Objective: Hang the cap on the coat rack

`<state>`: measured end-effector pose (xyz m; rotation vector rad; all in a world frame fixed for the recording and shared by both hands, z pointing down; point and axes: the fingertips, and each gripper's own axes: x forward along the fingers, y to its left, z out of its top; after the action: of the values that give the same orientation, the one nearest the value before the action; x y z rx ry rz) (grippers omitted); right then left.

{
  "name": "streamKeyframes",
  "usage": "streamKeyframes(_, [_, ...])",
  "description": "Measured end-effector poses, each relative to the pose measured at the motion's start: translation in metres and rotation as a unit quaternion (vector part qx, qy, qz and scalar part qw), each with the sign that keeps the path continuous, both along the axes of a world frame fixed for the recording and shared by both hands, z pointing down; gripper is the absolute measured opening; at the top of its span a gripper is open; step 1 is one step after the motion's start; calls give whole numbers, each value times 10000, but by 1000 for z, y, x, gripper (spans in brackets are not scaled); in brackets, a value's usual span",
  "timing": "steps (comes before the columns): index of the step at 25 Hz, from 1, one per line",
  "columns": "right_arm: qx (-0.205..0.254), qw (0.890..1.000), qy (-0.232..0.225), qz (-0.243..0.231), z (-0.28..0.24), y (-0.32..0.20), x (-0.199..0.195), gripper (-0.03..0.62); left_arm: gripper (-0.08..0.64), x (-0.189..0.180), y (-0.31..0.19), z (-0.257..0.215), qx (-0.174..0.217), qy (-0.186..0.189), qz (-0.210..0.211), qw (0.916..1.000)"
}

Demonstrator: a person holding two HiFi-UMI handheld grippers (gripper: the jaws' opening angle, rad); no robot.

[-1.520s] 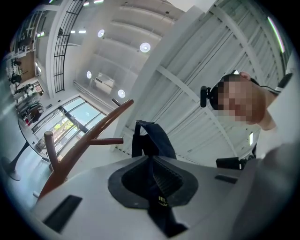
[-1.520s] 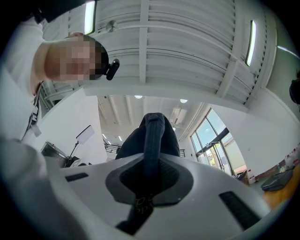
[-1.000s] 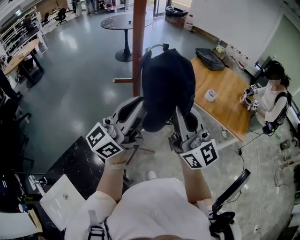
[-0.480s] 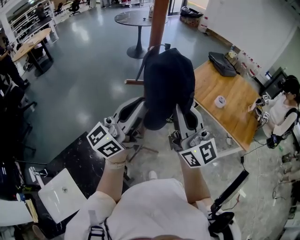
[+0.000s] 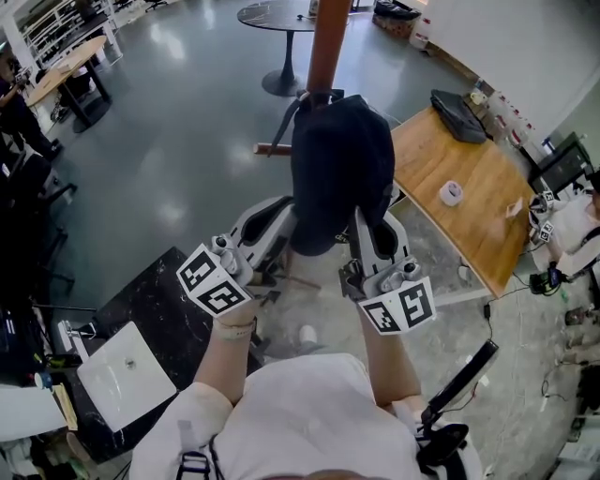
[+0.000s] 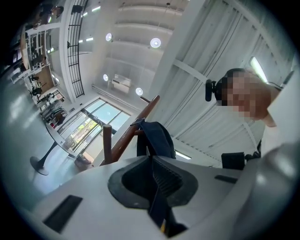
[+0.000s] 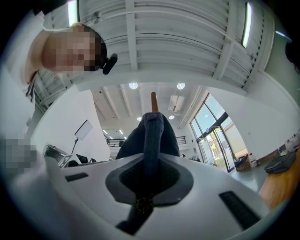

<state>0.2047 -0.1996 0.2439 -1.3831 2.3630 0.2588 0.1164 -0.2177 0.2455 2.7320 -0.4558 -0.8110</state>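
Note:
A dark navy cap point(image 5: 339, 173) is held up in front of me by both grippers, just before the brown coat rack pole point(image 5: 328, 47). A wooden peg point(image 5: 272, 148) juts left from the pole beside the cap. My left gripper point(image 5: 286, 214) is shut on the cap's lower left edge and my right gripper point(image 5: 361, 225) on its lower right edge. In the left gripper view the cap point(image 6: 157, 136) runs from the shut left gripper point(image 6: 157, 187) up to the pole point(image 6: 133, 129). In the right gripper view the cap point(image 7: 150, 136) rises from the right gripper point(image 7: 147, 183), with the pole tip point(image 7: 153, 101) behind.
A wooden table point(image 5: 469, 216) at the right carries a tape roll point(image 5: 451, 193) and a black bag point(image 5: 459, 105). A round pedestal table point(image 5: 281, 14) stands beyond the rack. A black counter point(image 5: 155, 314) with a white sheet point(image 5: 127, 375) is at my lower left. A seated person point(image 5: 572, 230) is at the far right.
The cap and both grippers have come closer to the coat rack pole, which now stands directly behind the cap's top. Both grips are unchanged.

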Motion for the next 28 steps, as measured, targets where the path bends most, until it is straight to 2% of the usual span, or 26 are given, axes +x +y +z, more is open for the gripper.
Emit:
streamKeyframes(12, [-199,9995,-112,195,29,-1,0,34,11,-5,9,37,-371,-141,-64,9992])
streamKeyframes(21, [-136,9991,13,395,43,1,-13,35,11,-21,18,59,-507,-319,-172,9981])
streamKeyframes(28, [-23,9989,-93,451,47,8,-21,37,11,-30,25,69,-588,-425,-188,9972])
